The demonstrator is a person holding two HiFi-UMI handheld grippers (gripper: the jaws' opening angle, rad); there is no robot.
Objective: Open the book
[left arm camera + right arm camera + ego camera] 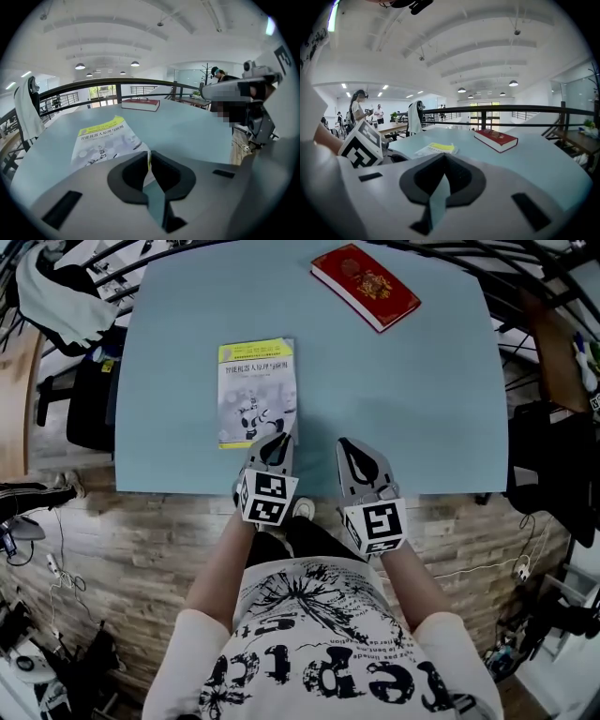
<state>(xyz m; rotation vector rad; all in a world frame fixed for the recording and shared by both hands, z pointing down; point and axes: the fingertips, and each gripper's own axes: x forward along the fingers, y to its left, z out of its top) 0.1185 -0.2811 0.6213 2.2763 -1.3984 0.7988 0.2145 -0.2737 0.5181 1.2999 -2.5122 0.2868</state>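
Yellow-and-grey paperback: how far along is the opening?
Done: the left hand-held gripper grips the near right corner of the yellow-and-grey paperback book. In hand: the cover, lying flat on the light blue table. Left: lifting and turning it open. The right hand-held gripper is shut and empty, off to the book's right.

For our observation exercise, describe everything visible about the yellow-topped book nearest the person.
The book is a thin paperback, yellow band on top, pale printed cover below. It lies closed and flat on the blue table, near its front edge. The left gripper pinches its near right corner.
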